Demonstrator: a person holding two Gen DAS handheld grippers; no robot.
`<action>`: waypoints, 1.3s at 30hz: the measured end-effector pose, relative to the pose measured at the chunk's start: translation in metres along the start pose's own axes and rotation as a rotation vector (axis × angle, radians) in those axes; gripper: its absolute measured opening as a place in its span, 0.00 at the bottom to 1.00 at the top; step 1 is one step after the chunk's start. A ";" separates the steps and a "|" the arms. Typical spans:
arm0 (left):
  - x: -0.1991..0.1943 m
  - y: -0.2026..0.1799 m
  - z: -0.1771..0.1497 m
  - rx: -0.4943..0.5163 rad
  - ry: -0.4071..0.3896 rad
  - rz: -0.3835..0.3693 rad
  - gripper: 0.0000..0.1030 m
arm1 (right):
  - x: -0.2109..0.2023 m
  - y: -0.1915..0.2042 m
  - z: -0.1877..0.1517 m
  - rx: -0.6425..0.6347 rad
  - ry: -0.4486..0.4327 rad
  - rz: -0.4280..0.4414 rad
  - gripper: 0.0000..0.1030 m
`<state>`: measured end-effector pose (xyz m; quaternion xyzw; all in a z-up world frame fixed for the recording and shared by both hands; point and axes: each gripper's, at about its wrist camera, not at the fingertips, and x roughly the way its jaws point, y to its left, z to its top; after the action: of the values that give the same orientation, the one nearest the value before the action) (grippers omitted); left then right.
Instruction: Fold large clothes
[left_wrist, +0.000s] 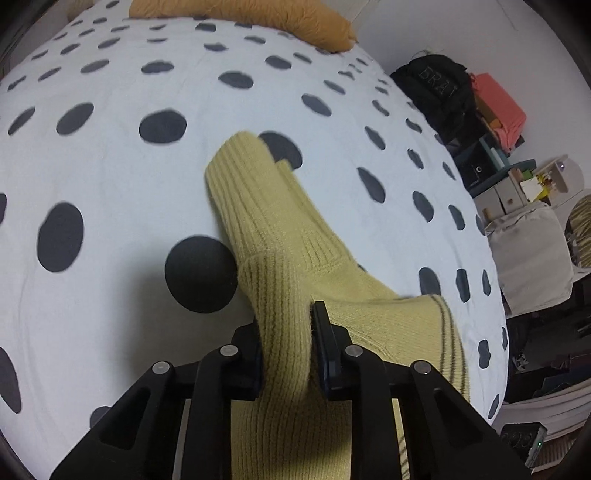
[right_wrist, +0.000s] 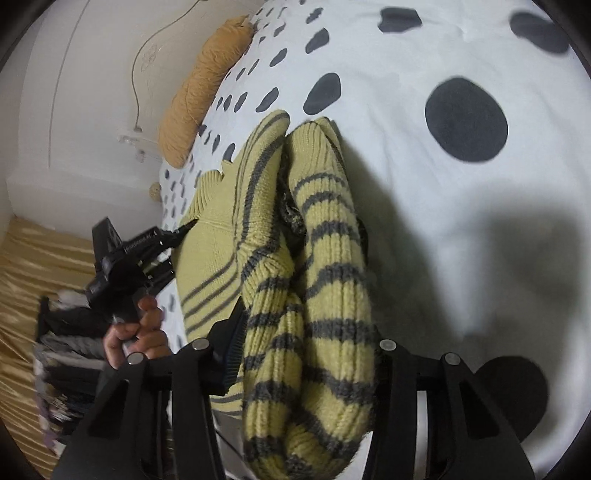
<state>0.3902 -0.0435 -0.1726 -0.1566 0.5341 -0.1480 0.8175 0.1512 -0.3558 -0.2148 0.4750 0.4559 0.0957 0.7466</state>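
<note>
The left gripper (left_wrist: 286, 343) clenches a ribbed fold of the pale-yellow knitted sweater (left_wrist: 266, 221), whose length runs straight ahead over the dotted white bedspread (left_wrist: 110, 177), while the right gripper (right_wrist: 306, 354) grasps its grey-striped bunch.

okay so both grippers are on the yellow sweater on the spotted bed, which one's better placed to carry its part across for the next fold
Probably the right. The right gripper clamps a thick striped bundle of the sweater, lifted off the bedspread. The left gripper pinches only a plain ribbed fold near the collar, better as an anchor.
</note>
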 end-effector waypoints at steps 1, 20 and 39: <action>-0.008 -0.004 0.003 0.013 -0.018 -0.006 0.18 | -0.002 -0.001 0.001 0.006 0.000 0.019 0.47; -0.093 0.031 -0.053 0.043 -0.028 0.093 0.32 | -0.051 0.032 0.005 -0.132 -0.081 -0.069 0.49; -0.074 0.113 -0.168 -0.347 0.086 -0.017 0.54 | 0.275 0.190 0.089 -0.579 0.379 -0.407 0.33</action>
<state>0.2153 0.0732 -0.2217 -0.2931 0.5849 -0.0671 0.7533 0.4309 -0.1515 -0.2138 0.1190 0.6245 0.1565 0.7559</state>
